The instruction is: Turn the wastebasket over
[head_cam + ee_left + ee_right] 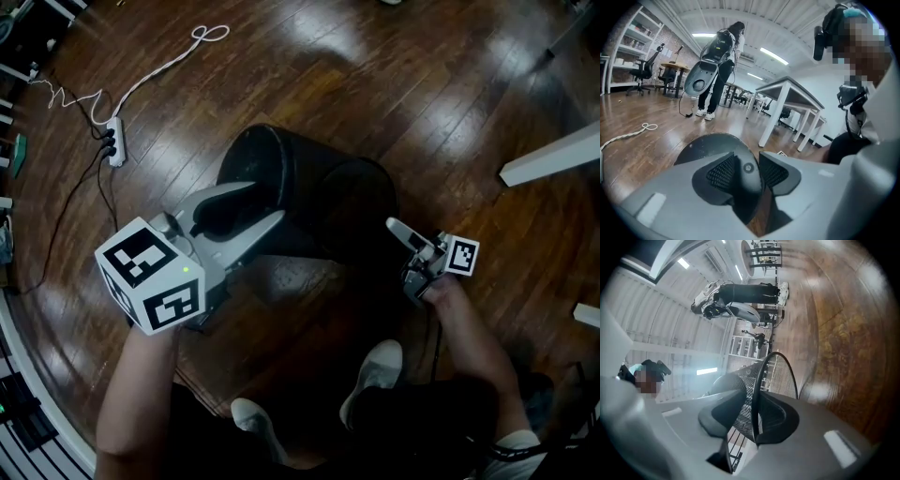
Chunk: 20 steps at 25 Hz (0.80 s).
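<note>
Basically, black mesh wastebasket [319, 192] is on its side on the wood floor [422, 94], just ahead of the person's shoes [375, 370], w/ solid base toward the left gripper [267, 202] and open rim toward the right gripper [398, 230]. In the left gripper view the left gripper [747, 164] has the base edge of the wastebasket [712, 145] btwn its jaws. Both pads sit against it, so it's pinching the base, one jaw over the end & one along the wall. In the right gripper view the right gripper [752, 404] straddles the wastebasket [780, 362] at the rim. Wire hoop and mesh pass btwn the jaws, hoop lies against one pad, other pad stands a bit off, so jaws are spread some and not clamping. Power strip [114, 141] w/ white cable [169, 61] lies on the floor, well apart, upper left in head view. Behind, in left gripper view, a person [719, 70] stands near a white table [787, 89].
</note>
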### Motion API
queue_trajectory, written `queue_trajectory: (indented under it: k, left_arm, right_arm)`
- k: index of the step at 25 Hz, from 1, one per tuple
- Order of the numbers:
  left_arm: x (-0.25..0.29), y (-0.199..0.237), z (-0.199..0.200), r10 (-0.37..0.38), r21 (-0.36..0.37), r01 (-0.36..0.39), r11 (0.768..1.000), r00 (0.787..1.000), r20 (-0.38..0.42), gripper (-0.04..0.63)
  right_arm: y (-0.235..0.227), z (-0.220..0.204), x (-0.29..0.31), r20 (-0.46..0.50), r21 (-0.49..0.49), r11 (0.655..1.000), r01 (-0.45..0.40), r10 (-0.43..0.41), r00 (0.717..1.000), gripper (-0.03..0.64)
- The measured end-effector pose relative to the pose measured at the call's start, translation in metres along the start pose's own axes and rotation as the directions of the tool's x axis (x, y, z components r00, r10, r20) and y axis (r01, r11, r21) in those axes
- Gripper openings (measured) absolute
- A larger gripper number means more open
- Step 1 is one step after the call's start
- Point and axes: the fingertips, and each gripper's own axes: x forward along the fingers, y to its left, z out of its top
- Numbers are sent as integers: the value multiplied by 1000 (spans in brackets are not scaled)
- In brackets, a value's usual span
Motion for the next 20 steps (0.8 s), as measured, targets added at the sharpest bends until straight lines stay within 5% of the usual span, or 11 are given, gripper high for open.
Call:
queue_trajectory:
  k: [10,12,20]
  left_arm:
    - [40,-36,9,-95,10,95,995,995,21,147]
    - [48,-41,5,-74,26,74,997,997,3,9]
    - [68,-57,-1,-73,82,79,994,995,-69,-3]
  right_arm:
    - [-35,-2,-33,57,67,993,96,-99,993,124]
    - [-46,-2,-39,71,76,989,127,-133,989,135]
    - [-67,3,-45,87,65,978,200,-205,975,143]
